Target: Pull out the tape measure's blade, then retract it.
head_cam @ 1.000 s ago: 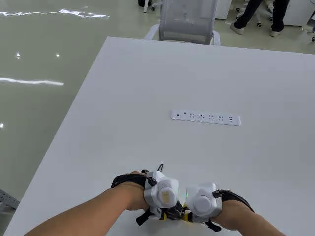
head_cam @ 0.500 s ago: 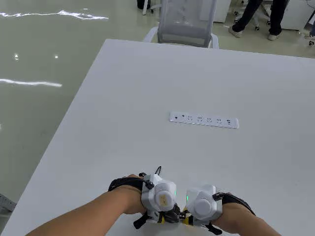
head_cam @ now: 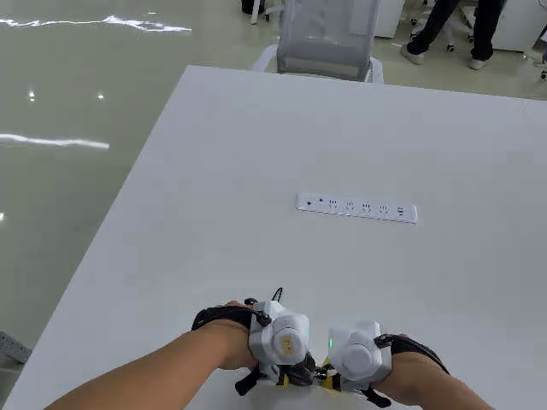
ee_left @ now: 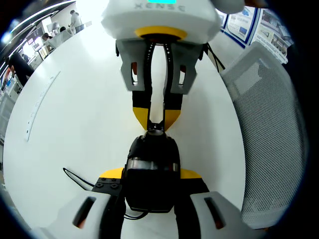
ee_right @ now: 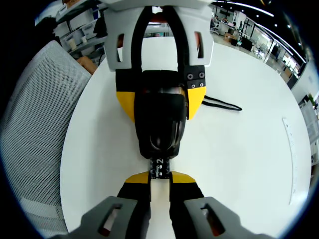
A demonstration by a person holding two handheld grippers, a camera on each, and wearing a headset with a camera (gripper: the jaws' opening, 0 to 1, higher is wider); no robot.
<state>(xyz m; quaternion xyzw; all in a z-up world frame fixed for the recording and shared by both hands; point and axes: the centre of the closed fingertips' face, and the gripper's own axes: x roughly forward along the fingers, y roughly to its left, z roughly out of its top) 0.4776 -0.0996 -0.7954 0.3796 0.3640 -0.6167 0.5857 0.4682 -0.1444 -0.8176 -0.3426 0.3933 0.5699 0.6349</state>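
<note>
The tape measure (ee_left: 149,174) sits just above the desk (head_cam: 256,171), close to its near edge and well apart from the power strip (head_cam: 356,207) lying toward the middle. Its black case is clamped between the jaws of the left claw (ee_left: 149,175), one jaw on each flat side. A thin black strap (ee_right: 219,104) trails from the case onto the desk.

The blade (ee_right: 160,168) leaves the mouth of the case only by a short stub, with the first printed marks just showing. The right claw (ee_right: 160,179) is closed on that stub, its yellow tips nearly touching the case.

The two claws face each other nose to nose. The blade's long axis runs straight from one to the other, roughly along the near edge of the desk. From the right claw, the case lies dead ahead and the free direction is straight back, away from the left claw.

By my reading the pull-out has barely begun. Drawing the right claw back along that line, with the left holding the case steady, should keep the blade from kinking.
</note>
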